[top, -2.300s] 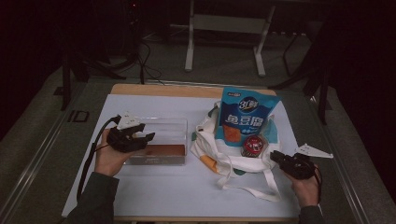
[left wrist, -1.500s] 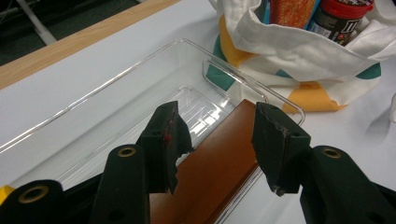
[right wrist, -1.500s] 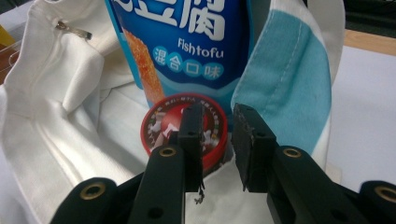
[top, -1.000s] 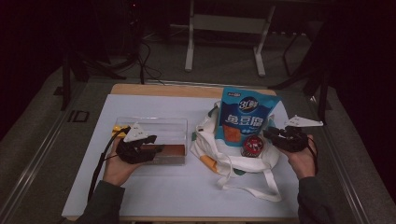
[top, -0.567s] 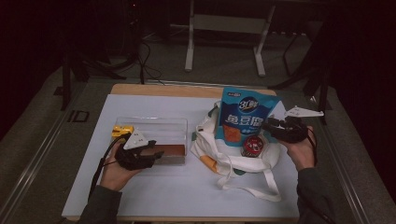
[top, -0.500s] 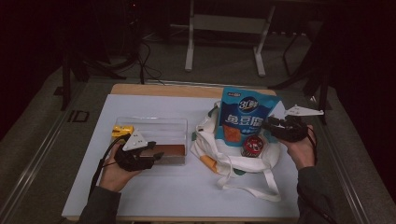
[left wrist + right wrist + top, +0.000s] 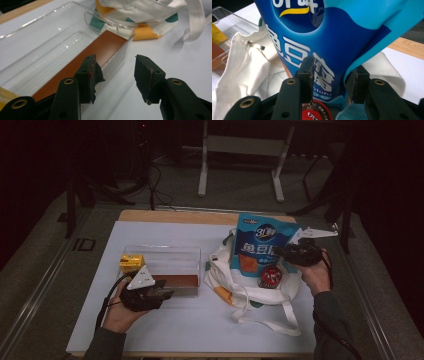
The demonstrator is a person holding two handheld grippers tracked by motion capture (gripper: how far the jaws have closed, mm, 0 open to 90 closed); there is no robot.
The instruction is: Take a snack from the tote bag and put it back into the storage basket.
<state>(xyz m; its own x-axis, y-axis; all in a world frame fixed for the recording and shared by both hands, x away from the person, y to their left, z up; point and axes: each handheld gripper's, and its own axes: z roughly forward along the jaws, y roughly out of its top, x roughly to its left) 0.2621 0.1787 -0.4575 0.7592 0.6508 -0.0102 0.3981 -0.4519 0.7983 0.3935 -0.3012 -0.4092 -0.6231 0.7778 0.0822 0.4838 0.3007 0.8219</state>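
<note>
Right hand-held gripper (image 7: 280, 251) sits at the blue pouch (image 7: 260, 247), 3 o'clock side of the surface (image 7: 165, 335). In the right gripper view the jaws straddle the pouch's lower right edge: left pad lies on the printed front, right pad on the back fold. They have just been closing with the pouch between them, so it reads as pinching the pouch. The pouch stands upright in the white bag (image 7: 250, 290), with a red round pack (image 7: 270, 276) just in front at its 6 o'clock.

Left hand-held gripper (image 7: 167, 293) is spread, nothing between the pads. In the left gripper view its left jaw overlaps the near wall of the clear box (image 7: 162, 254); the right jaw hangs over bare surface. I cannot tell if it touches the box. A brown slab (image 7: 177, 281) lies along the box's near side, and a yellow block (image 7: 131, 263) sits at the box's 9 o'clock end. The box is at 9 o'clock from the bag, just beside it.
</note>
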